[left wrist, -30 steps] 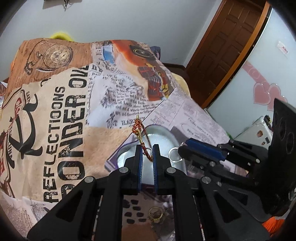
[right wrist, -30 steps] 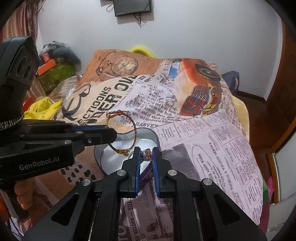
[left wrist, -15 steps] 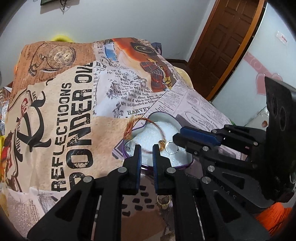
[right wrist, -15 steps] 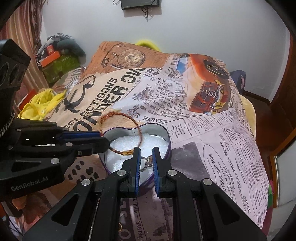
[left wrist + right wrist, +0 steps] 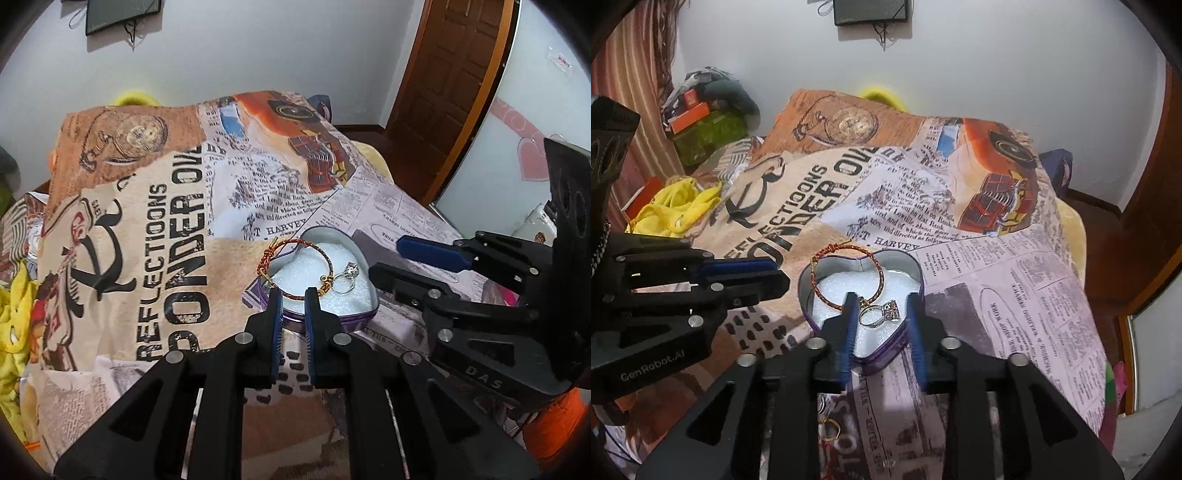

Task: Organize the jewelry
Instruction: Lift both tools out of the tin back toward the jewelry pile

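A purple heart-shaped tin [image 5: 343, 317] [image 5: 882, 360] with white foam inside sits on the printed blanket. A red-and-gold bracelet [image 5: 299, 242] [image 5: 880, 275] lies across its far rim and foam. A silver ring with a stone [image 5: 345, 280] [image 5: 882, 314] rests on the foam. My right gripper [image 5: 881, 299] [image 5: 386, 258] hovers over the tin's near edge. Its jaws are opening, and the ring lies loose between the fingertips with neither pad touching it. My left gripper [image 5: 293, 295] [image 5: 781, 275] is shut on nothing, just left of the tin and apart from the bracelet.
The blanket [image 5: 147, 221] covers a bed. A small gold ring [image 5: 829, 430] lies on it under my right gripper. Yellow cloth [image 5: 676, 206] and boxes [image 5: 701, 125] are piled at the left, and a wooden door [image 5: 450, 74] stands at the far right.
The left gripper let go of the bracelet, which now lies over the tin, and drew back. The right gripper lowered the ring onto the foam and spread its jaws.
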The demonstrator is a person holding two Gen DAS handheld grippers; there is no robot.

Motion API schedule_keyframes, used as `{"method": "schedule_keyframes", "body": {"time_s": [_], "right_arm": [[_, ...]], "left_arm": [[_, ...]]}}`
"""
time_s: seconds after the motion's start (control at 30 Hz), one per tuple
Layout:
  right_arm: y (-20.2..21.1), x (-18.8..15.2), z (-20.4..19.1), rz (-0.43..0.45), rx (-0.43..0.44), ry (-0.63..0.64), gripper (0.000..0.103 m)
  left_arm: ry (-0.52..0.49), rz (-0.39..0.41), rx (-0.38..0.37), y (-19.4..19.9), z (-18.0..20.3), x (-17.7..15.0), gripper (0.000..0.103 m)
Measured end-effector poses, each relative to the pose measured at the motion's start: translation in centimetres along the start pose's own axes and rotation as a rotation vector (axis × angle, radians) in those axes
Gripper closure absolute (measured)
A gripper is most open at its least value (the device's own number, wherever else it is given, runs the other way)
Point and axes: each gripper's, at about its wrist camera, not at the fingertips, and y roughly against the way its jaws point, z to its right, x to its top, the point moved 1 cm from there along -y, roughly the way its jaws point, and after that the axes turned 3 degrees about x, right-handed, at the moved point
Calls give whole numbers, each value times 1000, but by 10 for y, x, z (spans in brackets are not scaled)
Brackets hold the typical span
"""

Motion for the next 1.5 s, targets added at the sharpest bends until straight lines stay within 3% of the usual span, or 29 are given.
{"method": "schedule_keyframes", "body": {"time_s": [0.2, 0.33, 0.63, 1.17, 1.5], "right_arm": [[25, -1, -3, 28, -34, 2, 71], [43, -4, -4, 47, -51, -4, 70], [68, -17, 1, 70, -89, -29, 63], [60, -57, 29, -10, -117, -110, 63], [34, -82, 30, -109, -78, -117, 63]], "left_arm": [[1, 33, 18, 26, 5, -3, 87], [-1, 58, 35, 44, 10, -6, 76], [-10, 62, 44, 63, 20, -21, 70], [-36, -89, 34, 19, 28, -64, 69], [-44, -152, 6, -13, 30, -74, 69]]}}
